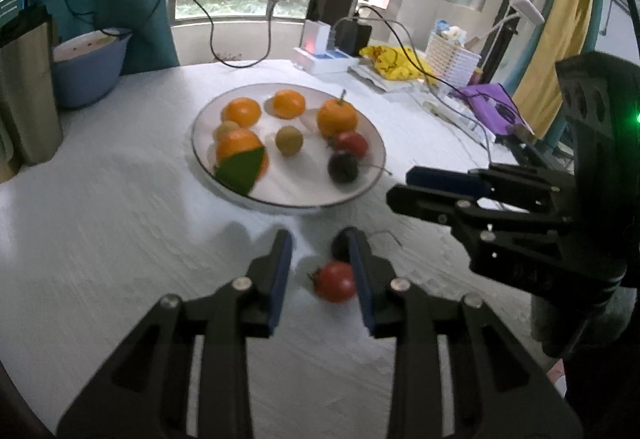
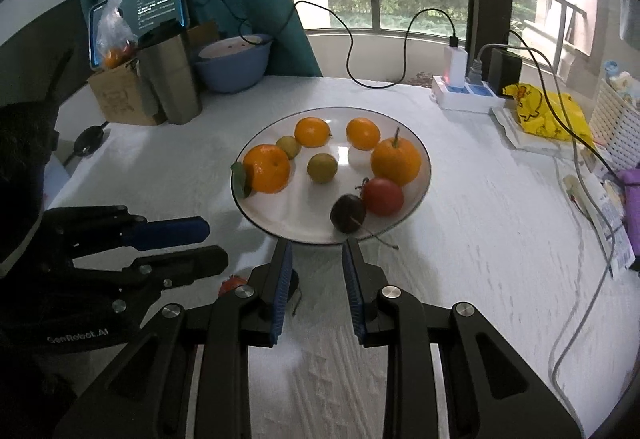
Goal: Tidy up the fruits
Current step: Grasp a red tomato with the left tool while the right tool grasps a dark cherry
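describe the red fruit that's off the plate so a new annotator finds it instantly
Start from the white plate of fruit mid-table, then come down to the bare cloth in front of it. The red tomato lies there between the open left tool fingers, red where the darker fruit just behind it is near-black.

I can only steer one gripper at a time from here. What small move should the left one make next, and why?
Probably shift the left gripper slightly right and close on the red tomato. Its jaws are open, the tomato lies on the tablecloth against the right finger, off centre, outside the plate. A dark fruit sits just behind it.
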The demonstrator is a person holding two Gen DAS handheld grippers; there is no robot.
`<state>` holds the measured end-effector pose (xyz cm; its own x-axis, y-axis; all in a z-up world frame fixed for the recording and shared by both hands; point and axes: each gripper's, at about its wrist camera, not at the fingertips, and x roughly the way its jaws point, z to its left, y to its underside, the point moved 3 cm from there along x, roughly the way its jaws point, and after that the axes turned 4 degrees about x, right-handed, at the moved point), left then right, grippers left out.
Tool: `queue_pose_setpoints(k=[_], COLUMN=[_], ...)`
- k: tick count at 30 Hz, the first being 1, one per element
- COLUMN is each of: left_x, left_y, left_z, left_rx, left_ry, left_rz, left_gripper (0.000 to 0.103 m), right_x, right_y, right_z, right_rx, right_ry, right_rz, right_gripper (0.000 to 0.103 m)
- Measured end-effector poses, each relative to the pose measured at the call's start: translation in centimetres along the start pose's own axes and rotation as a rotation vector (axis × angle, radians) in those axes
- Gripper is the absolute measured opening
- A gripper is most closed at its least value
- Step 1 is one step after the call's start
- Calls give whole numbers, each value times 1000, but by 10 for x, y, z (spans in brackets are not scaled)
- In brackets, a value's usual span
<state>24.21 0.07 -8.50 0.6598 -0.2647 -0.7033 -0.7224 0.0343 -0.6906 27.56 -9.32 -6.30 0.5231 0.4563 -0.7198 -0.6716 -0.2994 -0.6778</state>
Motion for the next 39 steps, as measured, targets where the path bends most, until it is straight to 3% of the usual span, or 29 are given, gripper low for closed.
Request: queue_pose_setpoints(k=[9,22,28,30,39], left_x=[11,30,29,28,22], left_y=[15,18,17,16,12], left_z=[-18,-14,-9,-8,6], left_rx=[8,24,24,25,-1], left_ry=[-7,-92,-74,-59,-34], left_rz=[41,94,69,61,35], left_gripper=[36,36,35,29,29], right_x=[-7,-2,6,8,19], right_y=[20,30,31,31,28], right_z=[-10,-16,-8,-4,11], right_rx=[24,47,35,26,2], right_ry=[-6,-38,-57,-66,-95], right_rz=[6,19,39,44,68], right_gripper=[28,30,33,34,34])
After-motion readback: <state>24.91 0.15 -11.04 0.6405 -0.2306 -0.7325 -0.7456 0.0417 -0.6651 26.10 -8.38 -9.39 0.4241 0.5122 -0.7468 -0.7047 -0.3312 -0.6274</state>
